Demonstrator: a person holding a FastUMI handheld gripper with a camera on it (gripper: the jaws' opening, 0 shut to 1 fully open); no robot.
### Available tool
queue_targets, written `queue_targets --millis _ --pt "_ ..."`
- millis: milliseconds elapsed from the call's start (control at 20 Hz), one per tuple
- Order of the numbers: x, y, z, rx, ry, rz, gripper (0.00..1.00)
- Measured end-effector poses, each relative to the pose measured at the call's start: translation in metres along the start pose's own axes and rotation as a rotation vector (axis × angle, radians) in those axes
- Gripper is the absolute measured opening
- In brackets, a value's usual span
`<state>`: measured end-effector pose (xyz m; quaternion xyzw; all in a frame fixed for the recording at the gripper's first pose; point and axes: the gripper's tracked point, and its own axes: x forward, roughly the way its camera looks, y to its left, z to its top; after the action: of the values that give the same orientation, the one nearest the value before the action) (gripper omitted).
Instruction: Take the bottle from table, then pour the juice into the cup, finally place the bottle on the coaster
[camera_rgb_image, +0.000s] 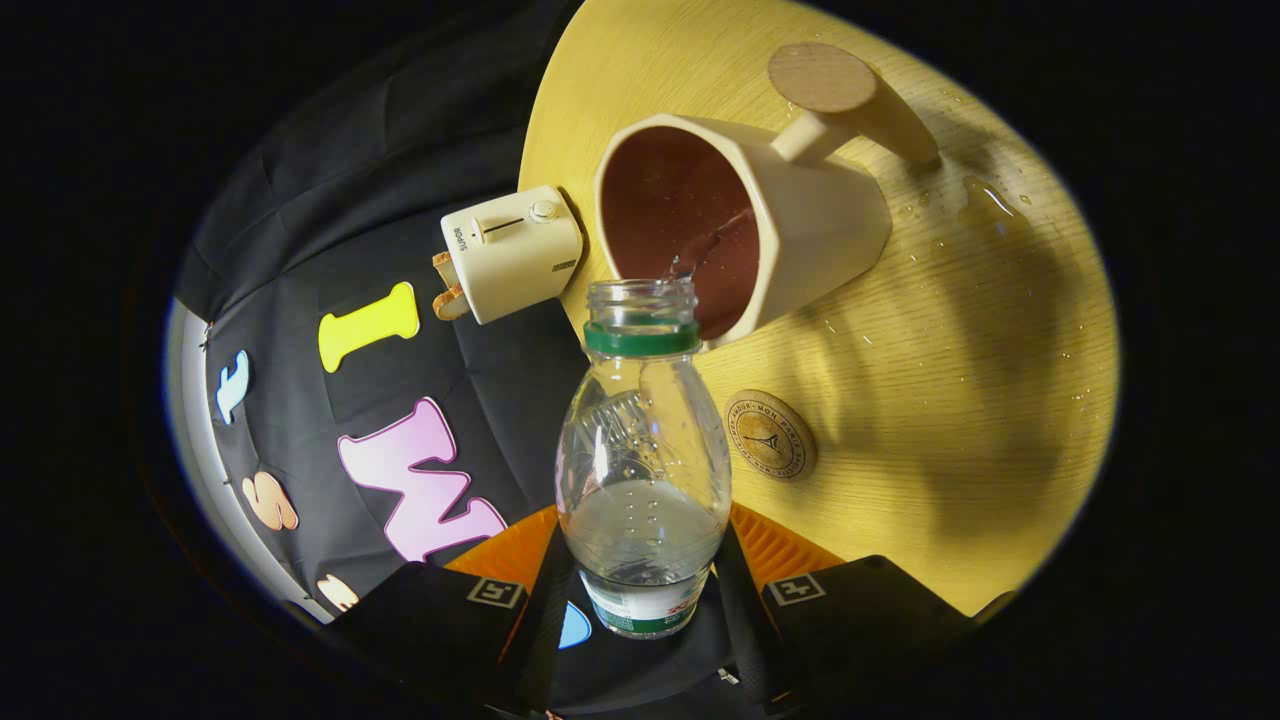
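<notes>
Gripper view: my fingers (640, 590) squeeze the bottle (642, 460), pouring into the cup (740, 235) (nearly done); next, the coaster (770, 434).

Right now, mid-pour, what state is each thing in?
bottle: uncapped, tipped toward the cup, partly full, clear liquid streaming from its mouth.
cup: on the table, catching the stream, a little liquid inside.
coaster: bare, beside the cup.
table: wet with spilled drops and a puddle.
gripper: fingers shut on the bottle.
toaster: toast in its slots.
</notes>
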<state>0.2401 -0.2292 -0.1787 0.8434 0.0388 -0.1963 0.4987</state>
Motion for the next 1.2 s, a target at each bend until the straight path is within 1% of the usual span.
queue_targets --millis 250,450,650,1200 --pt "-0.002 0.002 0.000 0.043 0.008 0.003 0.73" --pt "-0.003 0.010 -0.001 0.108 0.020 0.019 0.73" --pt "-0.004 0.016 0.003 0.178 0.006 0.020 0.73" --pt "-0.006 0.036 0.013 0.317 -0.023 0.030 0.73"
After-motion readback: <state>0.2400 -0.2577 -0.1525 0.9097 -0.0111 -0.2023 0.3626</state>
